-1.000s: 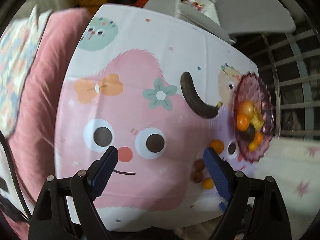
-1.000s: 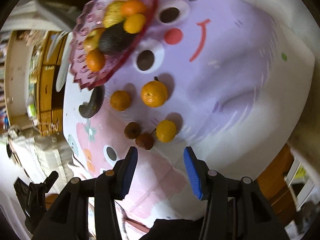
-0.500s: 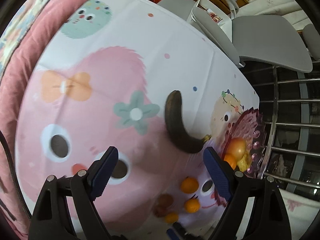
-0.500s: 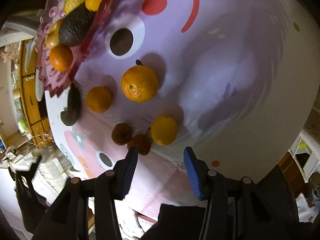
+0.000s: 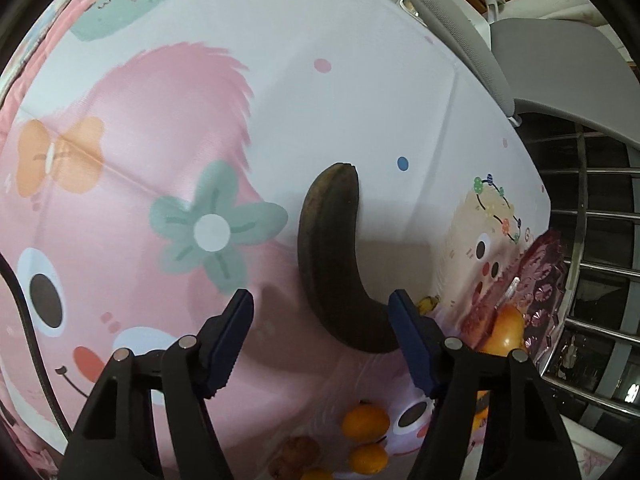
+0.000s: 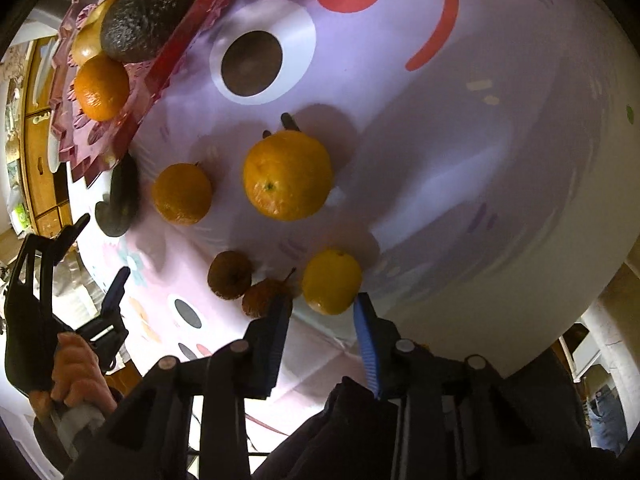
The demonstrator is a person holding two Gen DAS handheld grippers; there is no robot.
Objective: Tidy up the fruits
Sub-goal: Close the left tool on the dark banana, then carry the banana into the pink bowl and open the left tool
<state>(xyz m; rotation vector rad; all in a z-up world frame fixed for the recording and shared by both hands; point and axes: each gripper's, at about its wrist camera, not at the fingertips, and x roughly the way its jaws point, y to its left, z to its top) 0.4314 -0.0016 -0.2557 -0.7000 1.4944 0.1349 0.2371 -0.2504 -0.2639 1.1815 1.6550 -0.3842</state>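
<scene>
Left gripper (image 5: 320,332) astride blackened banana (image 5: 328,256), apparently.

No readable text, labels or numbers; tablecloth (image 5: 360,92) bears only cartoon faces, dots, flower.

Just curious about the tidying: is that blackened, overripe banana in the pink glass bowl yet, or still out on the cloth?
Out. The blackened banana lies flat on the cartoon tablecloth, beside the pink glass bowl.

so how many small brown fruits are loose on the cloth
2, side by side near the cloth's front edge: one brown fruit left of the stemmed brown fruit, beside the yellow citrus. Others may be hidden.
</scene>
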